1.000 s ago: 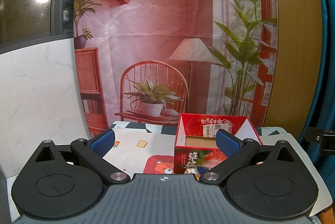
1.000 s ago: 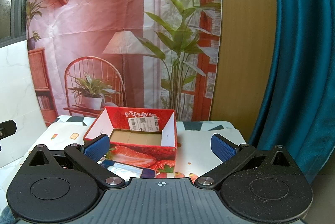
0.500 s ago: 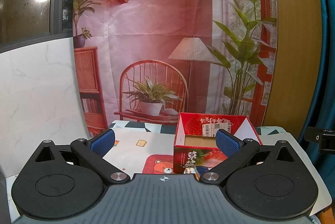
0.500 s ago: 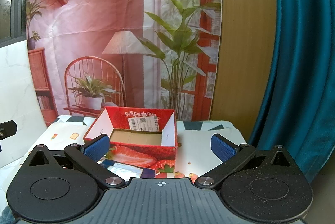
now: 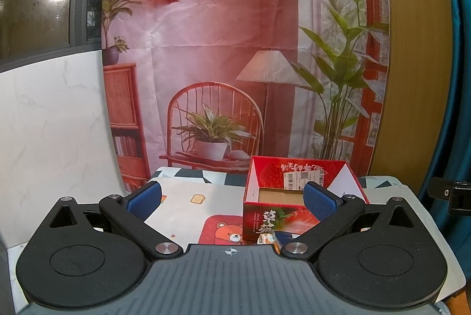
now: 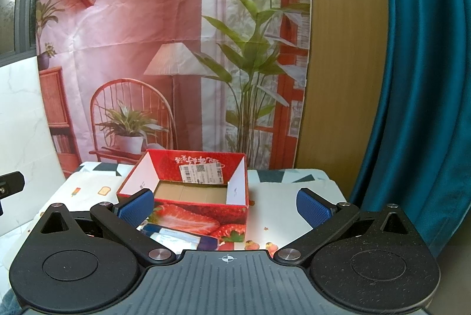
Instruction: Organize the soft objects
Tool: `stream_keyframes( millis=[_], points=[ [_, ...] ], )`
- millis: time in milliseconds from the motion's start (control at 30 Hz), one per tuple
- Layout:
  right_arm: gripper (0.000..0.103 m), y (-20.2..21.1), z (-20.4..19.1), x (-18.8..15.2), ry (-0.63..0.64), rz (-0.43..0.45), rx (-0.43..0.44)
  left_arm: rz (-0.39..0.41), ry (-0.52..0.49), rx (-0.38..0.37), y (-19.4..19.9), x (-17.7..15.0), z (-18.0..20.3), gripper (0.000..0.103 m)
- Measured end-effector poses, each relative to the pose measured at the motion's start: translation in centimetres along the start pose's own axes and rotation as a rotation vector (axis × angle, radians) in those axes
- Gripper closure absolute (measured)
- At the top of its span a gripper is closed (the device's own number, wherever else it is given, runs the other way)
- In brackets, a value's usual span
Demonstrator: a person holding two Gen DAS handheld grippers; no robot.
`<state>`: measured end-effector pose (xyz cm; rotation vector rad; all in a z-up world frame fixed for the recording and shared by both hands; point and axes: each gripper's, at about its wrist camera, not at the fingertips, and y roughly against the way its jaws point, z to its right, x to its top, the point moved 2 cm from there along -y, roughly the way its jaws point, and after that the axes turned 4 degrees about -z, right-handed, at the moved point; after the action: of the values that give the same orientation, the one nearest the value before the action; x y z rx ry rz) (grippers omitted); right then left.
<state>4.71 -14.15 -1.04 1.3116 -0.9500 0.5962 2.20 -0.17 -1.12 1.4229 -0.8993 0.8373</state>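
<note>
My left gripper (image 5: 232, 196) hangs released above the near edge of the table (image 5: 182, 191), pads spread wide with nothing between them. In the left wrist view, the red strawberry box (image 5: 276, 222) sits lower centre-right, its top open and its cardboard floor bare. My right gripper (image 6: 225, 201) is likewise unclenched and empty; in its view the same box (image 6: 188, 191) fills the lower centre of the frame, just beyond my left pad.

A blue-and-white soft packet (image 6: 179, 238) lies on the tablecloth against the box's near wall, at the lower centre-left of the right wrist frame, partly hidden by my tool's body. From the left wrist view only a sliver of something shows below the box, too little to identify.

By my reading, nothing has been stowed yet: this is the opening step, hovering before the first pick. The next move calls for tipping one gripper down toward that packet, straddling it with both pads, closing gently so the soft wrap does not squirm out, then lifting clear of the box wall before lowering it inside.
</note>
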Motion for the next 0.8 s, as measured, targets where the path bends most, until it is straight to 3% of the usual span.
stream_keyframes(
  millis=[467, 800],
  points=[
    [0.0, -0.7, 0.3, -0.4, -0.016, -0.01, 0.017, -0.023, 0.002, 0.01, -0.7, -0.1, -0.3, 0.0],
    [0.0, -2.8, 1.3, -0.9, -0.062, 0.02, 0.086, -0.046, -0.011, 0.054, -3.7, -0.8, -0.5, 0.0]
  ],
)
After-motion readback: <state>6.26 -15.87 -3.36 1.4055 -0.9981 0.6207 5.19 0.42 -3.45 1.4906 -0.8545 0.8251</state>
